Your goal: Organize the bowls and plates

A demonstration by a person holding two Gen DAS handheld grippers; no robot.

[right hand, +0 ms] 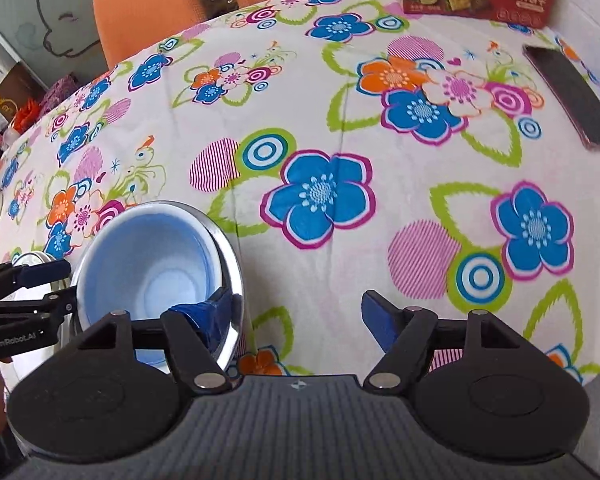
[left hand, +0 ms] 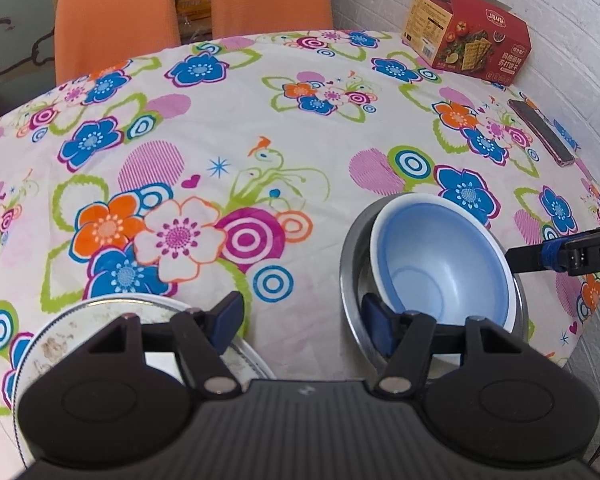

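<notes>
- Fingers of left gripper (left hand: 304, 320): spread wide, nothing between the pads; left finger (left hand: 226, 316) above the rim of a white plate (left hand: 56, 344), right finger (left hand: 378, 328) at the near rim of a steel bowl (left hand: 350, 276).
- Fingers of right gripper (right hand: 300, 320): likewise apart and empty; left finger (right hand: 212, 320) over the steel bowl's right rim (right hand: 236, 280), right finger (right hand: 380, 324) above bare cloth.
- Blue bowl (left hand: 440, 264): nested in the steel bowl, tilted, its white edge lifted off the steel rim on the far left side.
- Nested pair: near the front right of the tabletop (left hand: 300, 120), just beside the white plate, a strip of cloth between them.
- White plate: at the front left edge, partly hidden under the left gripper; brownish marks on its surface.
- Floral tablecloth (right hand: 380, 240): broad open stretch across the centre and far left, no dishes on it.
- Right side of the tabletop: open cloth beside the steel bowl, seen from the right wrist view.
- Cracker box (left hand: 468, 28): far right corner, against a white wall.
- Phone (left hand: 540, 132): flat near the right edge, well apart from the bowls.
- Two orange chair backs (left hand: 120, 12): beyond the far edge.
</notes>
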